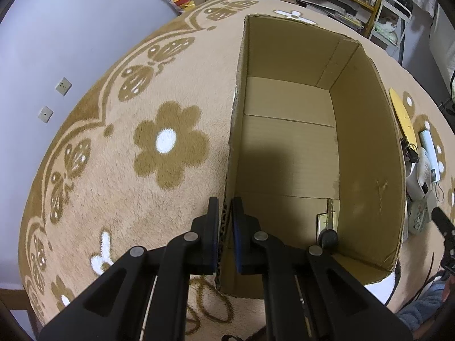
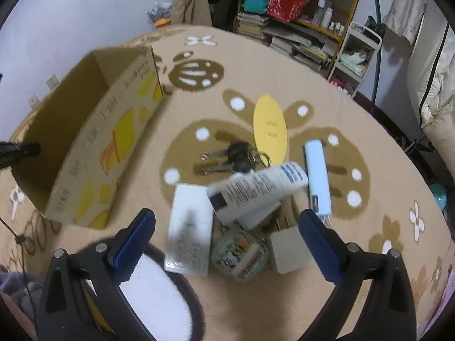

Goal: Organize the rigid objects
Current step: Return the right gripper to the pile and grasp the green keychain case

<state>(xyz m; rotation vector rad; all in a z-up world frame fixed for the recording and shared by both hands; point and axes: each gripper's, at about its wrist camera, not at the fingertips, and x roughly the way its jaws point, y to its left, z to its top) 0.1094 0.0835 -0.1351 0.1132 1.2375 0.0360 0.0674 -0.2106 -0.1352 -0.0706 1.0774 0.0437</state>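
1. Dim, warm indoor light throughout, apparently from overhead.
2. Soft dark shadow across the near floor of the cardboard box.
3. Sharp in the left wrist view; motion blur in the right wrist view, worst on the white bottle.
4. Strong fisheye bending, black corners.

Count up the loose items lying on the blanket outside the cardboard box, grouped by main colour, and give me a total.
White: 4, flat packet, tube, slim device, plug adapter
Yellow: 1, oval card
Dark: 1, key bunch
Multicoloured: 1, round tin
Total: 7
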